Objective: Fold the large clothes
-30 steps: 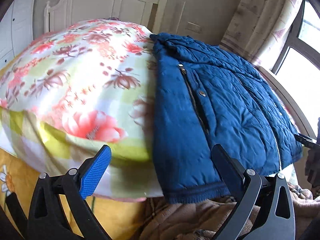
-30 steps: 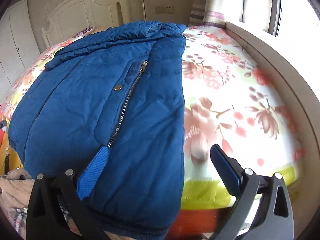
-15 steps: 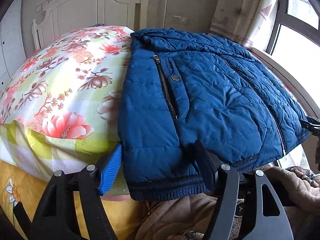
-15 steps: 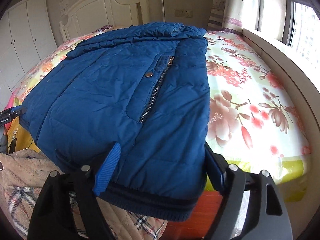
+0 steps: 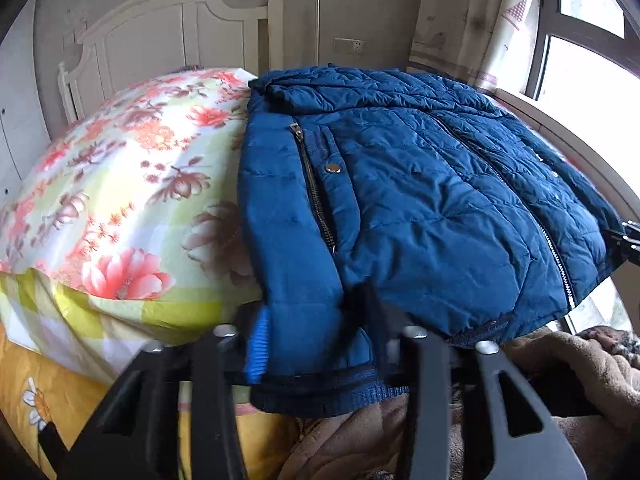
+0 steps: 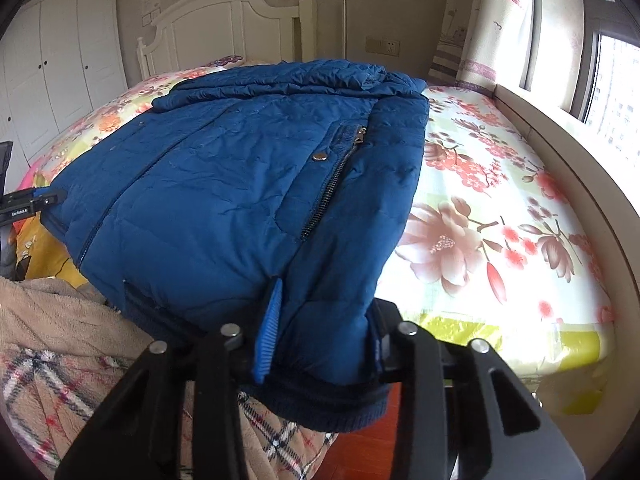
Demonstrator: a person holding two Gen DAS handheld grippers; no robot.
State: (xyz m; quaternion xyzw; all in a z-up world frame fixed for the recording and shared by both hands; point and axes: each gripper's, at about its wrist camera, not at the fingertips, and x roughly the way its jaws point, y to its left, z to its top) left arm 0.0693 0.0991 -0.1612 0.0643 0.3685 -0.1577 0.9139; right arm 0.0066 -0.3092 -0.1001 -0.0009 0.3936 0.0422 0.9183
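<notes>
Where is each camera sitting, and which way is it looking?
Left wrist: on the left gripper, facing the headboard; its closing jaws pinch the jacket hem's left corner.
Right wrist: on the right gripper, facing likewise; its closing jaws pinch the hem's right corner.
Shared: jacket, bed, and each glimpses the other gripper.

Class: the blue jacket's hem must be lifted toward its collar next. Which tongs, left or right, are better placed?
Neither alone: left tongs and right tongs are each closing on a bottom corner of the blue jacket, so both should lift together.
</notes>
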